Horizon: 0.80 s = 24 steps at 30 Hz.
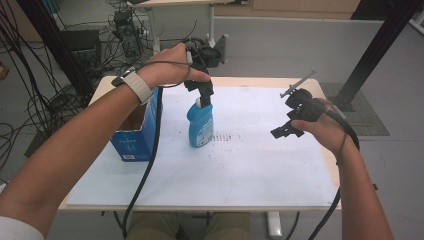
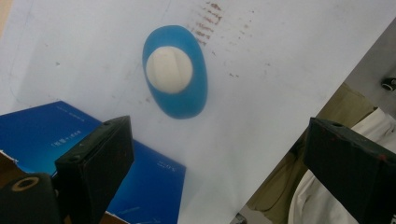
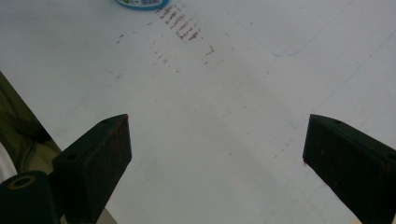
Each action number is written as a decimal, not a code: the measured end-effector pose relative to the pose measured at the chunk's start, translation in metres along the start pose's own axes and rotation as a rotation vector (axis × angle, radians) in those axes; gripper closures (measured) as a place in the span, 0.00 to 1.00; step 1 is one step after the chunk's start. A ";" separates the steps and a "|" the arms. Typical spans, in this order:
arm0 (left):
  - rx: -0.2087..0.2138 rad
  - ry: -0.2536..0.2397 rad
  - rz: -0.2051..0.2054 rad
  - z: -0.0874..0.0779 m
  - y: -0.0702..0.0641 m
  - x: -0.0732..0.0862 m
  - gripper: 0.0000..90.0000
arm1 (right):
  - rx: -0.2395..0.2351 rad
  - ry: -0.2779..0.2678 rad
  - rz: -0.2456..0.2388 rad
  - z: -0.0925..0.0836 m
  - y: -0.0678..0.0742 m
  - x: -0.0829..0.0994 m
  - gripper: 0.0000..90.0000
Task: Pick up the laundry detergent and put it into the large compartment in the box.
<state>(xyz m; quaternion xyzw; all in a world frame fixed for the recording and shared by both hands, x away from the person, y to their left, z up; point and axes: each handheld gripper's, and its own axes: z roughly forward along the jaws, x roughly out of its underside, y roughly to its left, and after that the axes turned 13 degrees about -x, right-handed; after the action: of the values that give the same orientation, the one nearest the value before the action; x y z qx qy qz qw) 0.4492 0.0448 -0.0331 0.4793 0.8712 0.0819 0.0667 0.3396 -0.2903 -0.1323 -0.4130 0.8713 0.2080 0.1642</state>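
A blue bottle [image 1: 201,125] with a white cap [image 1: 199,103] stands upright on the white table sheet [image 1: 250,165]. My left gripper [image 1: 203,91] hangs just above the cap, pointing down. In the left gripper view its jaws stand wide apart around an empty gap [image 2: 215,123], and the bottle [image 2: 196,93] appears from above, beyond the jaw tips and apart from them. My right gripper [image 1: 284,131] hovers over the sheet to the right of the bottle, open, with nothing between its jaws [image 3: 217,116]. The bottle's base [image 3: 141,3] shows at the top edge of the right gripper view.
An open blue cardboard box [image 1: 135,135] stands just left of the bottle, near the table's left edge, and its blue side [image 2: 60,135] lies under the left jaw. Faint brown smudges [image 1: 227,137] mark the sheet. Cables and equipment lie on the floor beyond the table.
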 end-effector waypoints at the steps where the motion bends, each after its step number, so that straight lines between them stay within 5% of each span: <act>1: 0.000 0.001 -0.005 0.001 0.000 0.000 0.10 | 0.000 -0.002 0.000 0.000 0.000 0.000 0.09; 24: -0.006 0.015 -0.063 0.014 0.004 -0.010 0.10 | -0.003 -0.003 0.004 0.000 0.000 0.002 0.09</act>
<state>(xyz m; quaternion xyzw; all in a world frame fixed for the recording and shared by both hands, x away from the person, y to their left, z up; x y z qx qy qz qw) 0.4604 0.0395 -0.0458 0.4509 0.8861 0.0859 0.0639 0.3381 -0.2916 -0.1337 -0.4113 0.8715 0.2101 0.1647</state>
